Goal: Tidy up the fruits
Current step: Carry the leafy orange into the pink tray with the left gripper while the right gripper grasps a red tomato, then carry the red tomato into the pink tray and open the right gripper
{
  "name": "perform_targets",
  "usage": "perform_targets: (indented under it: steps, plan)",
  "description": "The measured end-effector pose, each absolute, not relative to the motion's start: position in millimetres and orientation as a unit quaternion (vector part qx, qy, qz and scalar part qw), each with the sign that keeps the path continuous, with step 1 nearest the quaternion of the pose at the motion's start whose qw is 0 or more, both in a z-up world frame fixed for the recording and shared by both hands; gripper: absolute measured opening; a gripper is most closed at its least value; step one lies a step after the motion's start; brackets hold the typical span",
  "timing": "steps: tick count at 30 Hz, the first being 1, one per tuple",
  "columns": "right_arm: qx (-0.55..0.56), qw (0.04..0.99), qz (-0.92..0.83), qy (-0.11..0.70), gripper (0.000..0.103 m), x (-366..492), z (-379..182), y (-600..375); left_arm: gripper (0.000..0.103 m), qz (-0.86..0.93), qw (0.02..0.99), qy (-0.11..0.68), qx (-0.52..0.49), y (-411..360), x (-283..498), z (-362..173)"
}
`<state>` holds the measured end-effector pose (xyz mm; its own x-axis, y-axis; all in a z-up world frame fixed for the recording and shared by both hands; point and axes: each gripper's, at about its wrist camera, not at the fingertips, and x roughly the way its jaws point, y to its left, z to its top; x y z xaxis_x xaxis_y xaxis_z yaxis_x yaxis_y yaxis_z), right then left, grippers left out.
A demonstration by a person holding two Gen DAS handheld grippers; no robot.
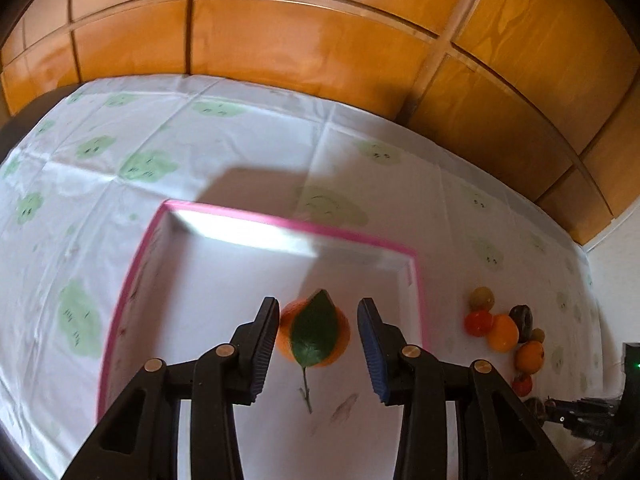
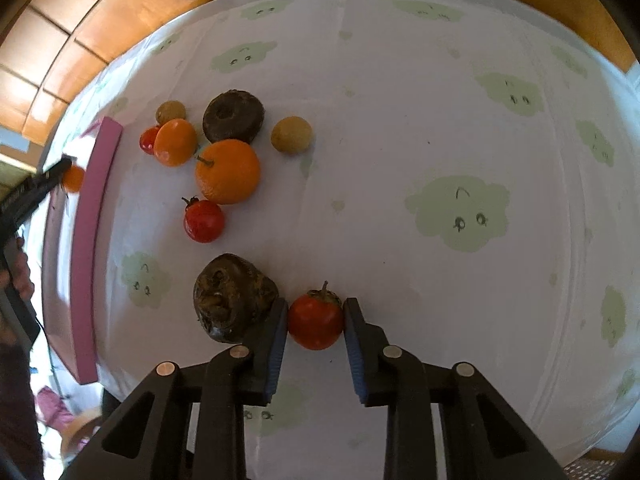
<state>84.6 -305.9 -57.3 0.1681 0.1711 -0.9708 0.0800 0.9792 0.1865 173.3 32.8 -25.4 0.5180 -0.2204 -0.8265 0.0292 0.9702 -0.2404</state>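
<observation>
In the left wrist view my left gripper (image 1: pixel 318 316) is open above a pink-rimmed white box (image 1: pixel 256 218). An orange with a green leaf (image 1: pixel 314 332) lies on the box floor between the fingers, not gripped. In the right wrist view my right gripper (image 2: pixel 315 312) has both pads against a red tomato (image 2: pixel 316 320) resting on the tablecloth. A dark wrinkled fruit (image 2: pixel 232 298) lies just left of it. Farther off lie a red tomato (image 2: pixel 203 221), a big orange (image 2: pixel 228 171), a small orange fruit (image 2: pixel 175 142) and a dark round fruit (image 2: pixel 233 116).
Two small brownish fruits (image 2: pixel 291 135) (image 2: pixel 171 111) and a small red one (image 2: pixel 149 140) lie in the pile. The pink box wall (image 2: pixel 94 240) stands left of the fruit. A white tablecloth with green clouds (image 2: pixel 460 212) covers the table. Wooden cabinets (image 1: pixel 320 40) stand behind.
</observation>
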Motion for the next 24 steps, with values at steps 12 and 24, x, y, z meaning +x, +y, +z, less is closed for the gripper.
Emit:
perform_targets:
  steps: [12, 24]
  plan:
    - [0.06, 0.799, 0.009, 0.598, 0.028, 78.5, -36.7, -295.8, 0.053, -0.05, 0.885, 0.453, -0.098, 49.0, 145.4, -11.3]
    - [0.038, 0.829, -0.001, 0.558, 0.027, 73.5, -24.3, -290.5, 0.063, -0.015, 0.905, 0.422, -0.045, 39.3, 65.7, -11.5]
